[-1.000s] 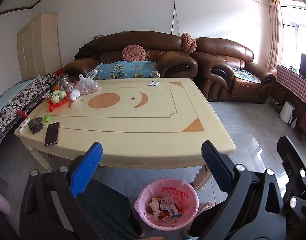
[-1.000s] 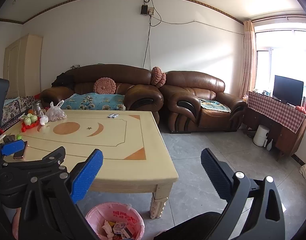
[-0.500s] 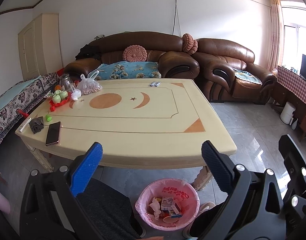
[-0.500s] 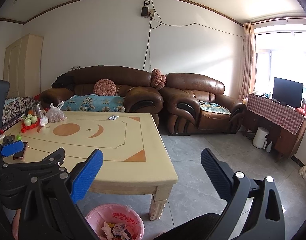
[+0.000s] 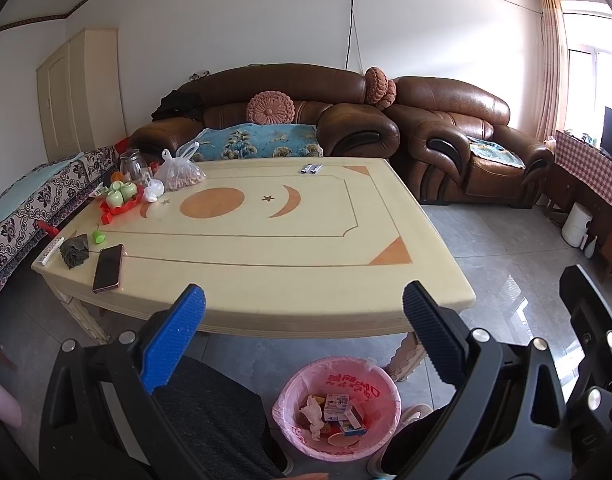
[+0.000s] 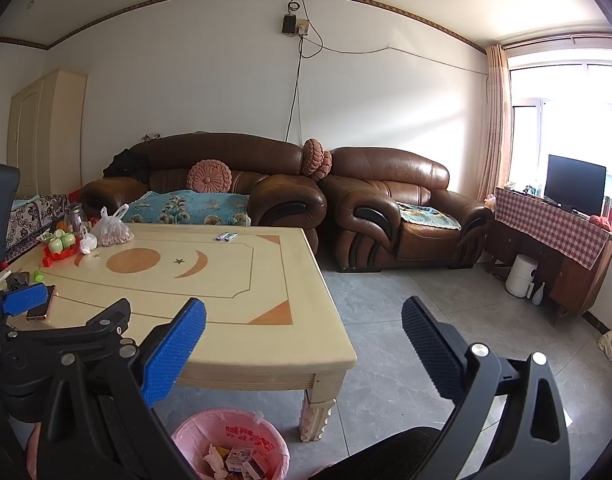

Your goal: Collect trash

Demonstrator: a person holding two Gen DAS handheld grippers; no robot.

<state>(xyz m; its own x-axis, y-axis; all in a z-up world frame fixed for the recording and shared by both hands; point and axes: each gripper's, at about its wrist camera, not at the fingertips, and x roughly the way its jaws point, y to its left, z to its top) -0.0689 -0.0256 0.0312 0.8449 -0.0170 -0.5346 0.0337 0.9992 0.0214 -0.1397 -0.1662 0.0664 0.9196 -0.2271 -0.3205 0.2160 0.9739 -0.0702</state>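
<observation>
A trash bin with a pink liner point(image 5: 338, 408) stands on the floor below the near edge of the cream table point(image 5: 266, 248); it holds small boxes and crumpled tissue. It also shows in the right wrist view point(image 6: 230, 446). My left gripper point(image 5: 304, 300) is open and empty, held above the bin at the table's near edge. My right gripper point(image 6: 304, 320) is open and empty, to the right of the left one. On the table lie a dark crumpled wad point(image 5: 75, 251), a white crumpled wad point(image 5: 153, 191) and two small wrappers point(image 5: 312, 168).
A phone point(image 5: 108, 262), a green cap point(image 5: 99, 236), a red tray of green cups point(image 5: 120, 200), a plastic bag point(image 5: 180, 174) and a glass jar point(image 5: 132, 164) sit on the table's left side. Brown sofas point(image 5: 346, 120) stand behind. A dresser with a TV point(image 6: 574, 216) is at the right.
Both views have drifted slightly; the table and bin sit a touch lower and to the right. Both grippers stay open and empty.
</observation>
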